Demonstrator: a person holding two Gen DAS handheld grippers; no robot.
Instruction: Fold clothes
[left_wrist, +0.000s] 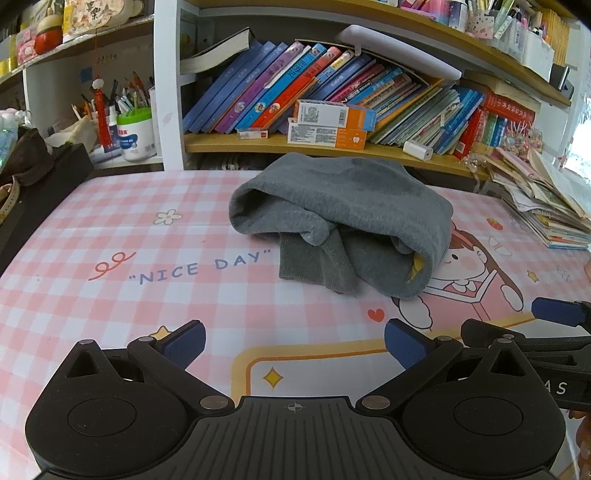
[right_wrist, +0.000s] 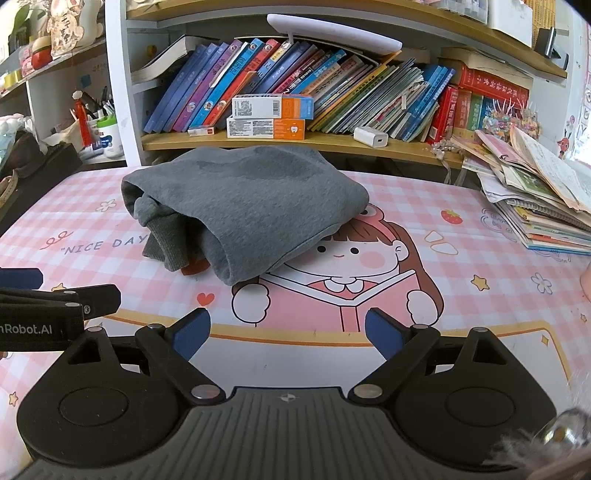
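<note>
Probably because the folding is done or not yet begun, the grey garment (left_wrist: 340, 218) lies bundled at the centre of the table (left_wrist: 110, 229), while the left gripper (left_wrist: 293, 347) and right gripper (right_wrist: 288, 332) hang released near it, grasping nothing.

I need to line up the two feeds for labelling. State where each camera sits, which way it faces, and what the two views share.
Left wrist: on the left gripper, looking forward and down at the grey garment; its open fingers and the right gripper's tip show.
Right wrist: on the right gripper, facing the same garment; its open fingers and the left gripper's edge show.
Shared: garment, pink checked tablecloth, bookshelf.
</note>
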